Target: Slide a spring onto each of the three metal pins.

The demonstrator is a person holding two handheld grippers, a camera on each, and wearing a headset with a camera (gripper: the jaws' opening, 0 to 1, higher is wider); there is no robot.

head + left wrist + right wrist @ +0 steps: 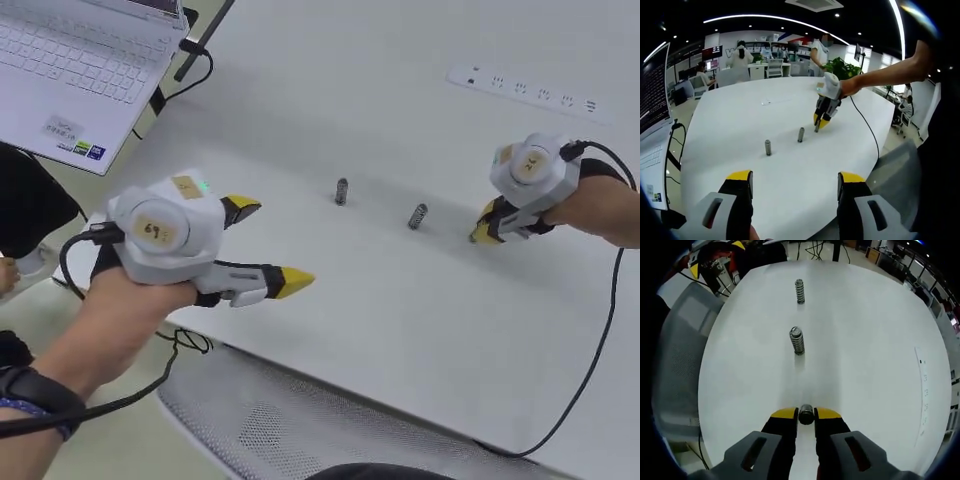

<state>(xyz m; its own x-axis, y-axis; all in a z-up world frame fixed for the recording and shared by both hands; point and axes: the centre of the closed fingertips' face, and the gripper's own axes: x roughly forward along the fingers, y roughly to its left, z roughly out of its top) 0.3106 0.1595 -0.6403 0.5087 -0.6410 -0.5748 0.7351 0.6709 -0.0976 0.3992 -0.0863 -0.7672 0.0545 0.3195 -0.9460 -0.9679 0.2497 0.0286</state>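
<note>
Holding entry, item one: my right gripper (806,414), black jaws with yellow tips, closed narrow on a small grey round-topped metal piece (806,417); pin or spring, I cannot tell. Its tips sit low at the white worktop (400,320), toward the right side and in line with the two items below. I judge this placing keeps the row straight for the third set.

Item two: a grey coiled steel spring on an upright metal pin (797,340), mid-worktop, near the right gripper but apart from it.

Item three: a second grey coiled spring on its own pin (799,291), farther along the same row, upright. By my reckoning two of three are done.

Item four: my left gripper (270,245), jaws wide, nothing between them, held above the near edge and well apart from the row; I judge it parked out of the way.

Surface: plain matt white, with a rounded edge. An open white laptop (70,60) lies at the far left corner and a white power strip (525,88) along the far edge. A black cable (590,370) trails off the near edge, and a grey mesh chair (260,420) stands below it.

Room: open office with desks, a green plant (837,67), ceiling strip lights and people at a distance.
</note>
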